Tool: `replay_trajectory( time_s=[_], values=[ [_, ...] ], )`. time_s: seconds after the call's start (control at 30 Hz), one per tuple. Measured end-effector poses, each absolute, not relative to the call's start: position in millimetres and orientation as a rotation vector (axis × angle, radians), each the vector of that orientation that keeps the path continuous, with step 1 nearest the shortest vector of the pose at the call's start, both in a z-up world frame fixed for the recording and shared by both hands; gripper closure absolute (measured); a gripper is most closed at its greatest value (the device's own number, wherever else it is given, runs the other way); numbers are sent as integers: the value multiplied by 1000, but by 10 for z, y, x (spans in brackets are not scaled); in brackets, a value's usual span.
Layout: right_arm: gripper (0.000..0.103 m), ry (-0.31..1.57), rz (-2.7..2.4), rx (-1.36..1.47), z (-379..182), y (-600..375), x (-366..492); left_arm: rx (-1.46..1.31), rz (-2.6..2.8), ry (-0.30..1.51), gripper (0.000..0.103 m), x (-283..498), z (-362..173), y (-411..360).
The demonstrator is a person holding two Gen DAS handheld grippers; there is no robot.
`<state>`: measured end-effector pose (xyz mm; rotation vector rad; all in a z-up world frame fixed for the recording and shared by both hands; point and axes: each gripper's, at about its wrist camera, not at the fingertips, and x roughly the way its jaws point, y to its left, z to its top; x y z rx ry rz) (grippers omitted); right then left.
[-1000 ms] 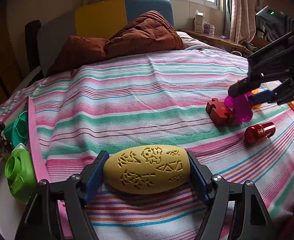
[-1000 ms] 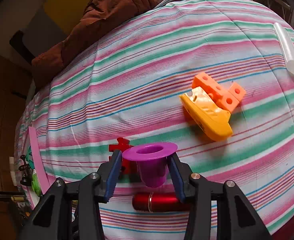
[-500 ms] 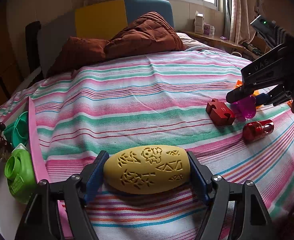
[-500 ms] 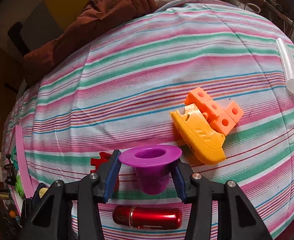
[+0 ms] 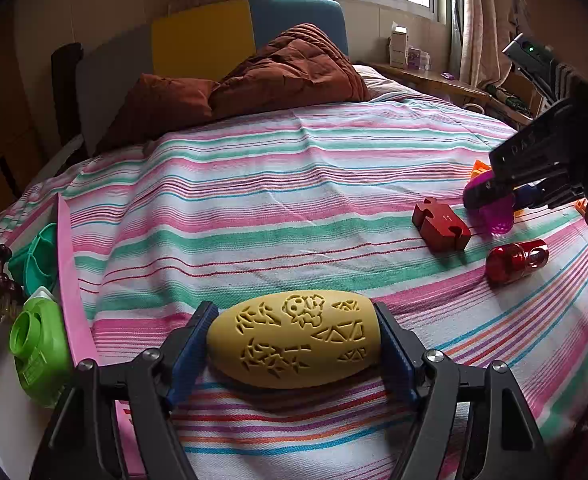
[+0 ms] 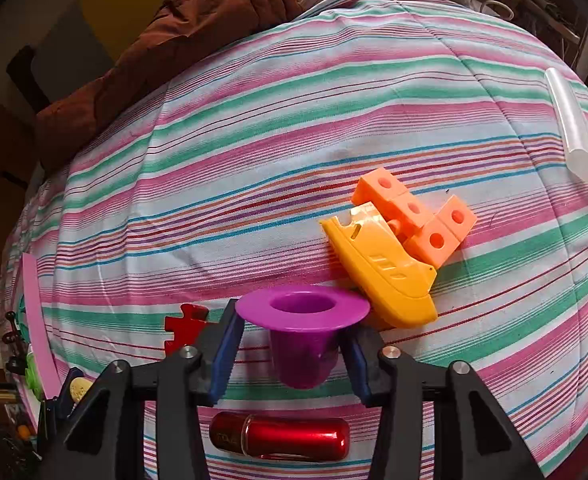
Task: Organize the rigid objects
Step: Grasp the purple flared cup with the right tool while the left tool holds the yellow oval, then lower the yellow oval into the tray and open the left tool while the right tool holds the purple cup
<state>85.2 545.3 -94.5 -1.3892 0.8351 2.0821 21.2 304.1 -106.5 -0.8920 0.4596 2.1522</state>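
Note:
My left gripper (image 5: 294, 348) is shut on a yellow carved oval block (image 5: 294, 340), low over the striped bedspread near its front edge. My right gripper (image 6: 292, 354) is shut on a purple flanged cup (image 6: 302, 332), held just above the bed; it also shows at the right of the left wrist view (image 5: 494, 208). A red puzzle piece (image 5: 440, 228) and a red metal cylinder (image 5: 516, 260) lie beside it. A yellow toy boat (image 6: 382, 272) and orange cube blocks (image 6: 418, 216) lie just beyond the cup.
A clear plastic tube (image 6: 572, 128) lies at the far right. A brown quilt (image 5: 286, 76) is heaped at the headboard. A green container (image 5: 38, 352), a teal tray (image 5: 38, 256) and a pink strip (image 5: 68, 280) sit at the left bed edge.
My right gripper has carried the purple cup lower and toward the yellow boat, away from the red puzzle piece. My left gripper and the yellow block have not moved.

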Motion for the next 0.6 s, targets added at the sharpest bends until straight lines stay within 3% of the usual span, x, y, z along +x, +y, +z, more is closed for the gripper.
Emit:
replay_trajectory(
  time_s=[0.2, 0.37, 0.6],
  values=[
    [71, 554, 2118, -1474, -993, 5206, 659, -935, 2144, 449, 27, 166, -1034, 3042],
    [70, 626, 2122, -1444, -1018, 5253, 699, -967, 2150, 391, 27, 173, -879, 2942],
    [70, 559, 2138, -1448, -1026, 5207, 701, -939, 2163, 323, 27, 259, -485, 2700]
  ],
)
